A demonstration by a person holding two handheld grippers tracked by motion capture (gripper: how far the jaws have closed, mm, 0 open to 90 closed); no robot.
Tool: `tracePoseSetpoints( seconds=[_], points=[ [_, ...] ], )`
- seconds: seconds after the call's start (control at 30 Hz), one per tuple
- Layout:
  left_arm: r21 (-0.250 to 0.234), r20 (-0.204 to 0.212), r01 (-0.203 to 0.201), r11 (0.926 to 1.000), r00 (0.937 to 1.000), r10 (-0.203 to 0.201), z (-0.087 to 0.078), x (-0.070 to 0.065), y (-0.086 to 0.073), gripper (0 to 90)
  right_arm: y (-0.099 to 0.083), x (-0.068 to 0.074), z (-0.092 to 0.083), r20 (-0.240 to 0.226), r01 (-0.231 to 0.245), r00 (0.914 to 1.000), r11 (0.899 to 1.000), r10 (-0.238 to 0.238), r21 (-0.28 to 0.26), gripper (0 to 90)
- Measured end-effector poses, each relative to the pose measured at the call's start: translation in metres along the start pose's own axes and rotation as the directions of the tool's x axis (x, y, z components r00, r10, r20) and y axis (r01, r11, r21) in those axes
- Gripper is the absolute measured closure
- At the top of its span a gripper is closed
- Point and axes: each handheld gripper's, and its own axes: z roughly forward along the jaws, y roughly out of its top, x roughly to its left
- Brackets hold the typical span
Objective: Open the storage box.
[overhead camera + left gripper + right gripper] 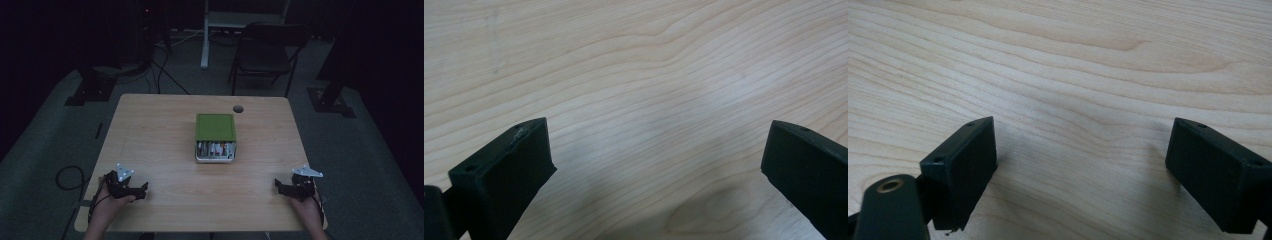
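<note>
A green-lidded box sits at the middle of the light wooden table; its near end is open and shows small red and white items inside. My left gripper rests near the table's front left corner, held by a hand, open with nothing between its jaws. In the left gripper view the left gripper looks down on bare wood. My right gripper rests near the front right corner, also open and empty. Bare wood lies under the right gripper in its own view.
A round cable hole lies near the table's far edge. Behind the table stand a dark folding chair and a white frame leg. A black cable loops on the grey floor at the left.
</note>
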Motion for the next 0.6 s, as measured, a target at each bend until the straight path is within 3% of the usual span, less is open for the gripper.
tracePoseSetpoints(
  seconds=[0.37,0.6],
  points=[
    [0.010,0.030,-0.088,0.9960,0.9957,0.088,0.015,-0.025,0.012,1.4,0.000,0.000,0.000,0.000,0.000,1.0000,1.000,0.000,0.000,12.4],
    [0.009,0.041,-0.144,0.9895,0.9888,0.144,0.020,-0.038,0.023,1.4,0.000,0.000,0.000,0.000,0.000,1.0000,1.000,0.000,0.001,12.3]
  ],
)
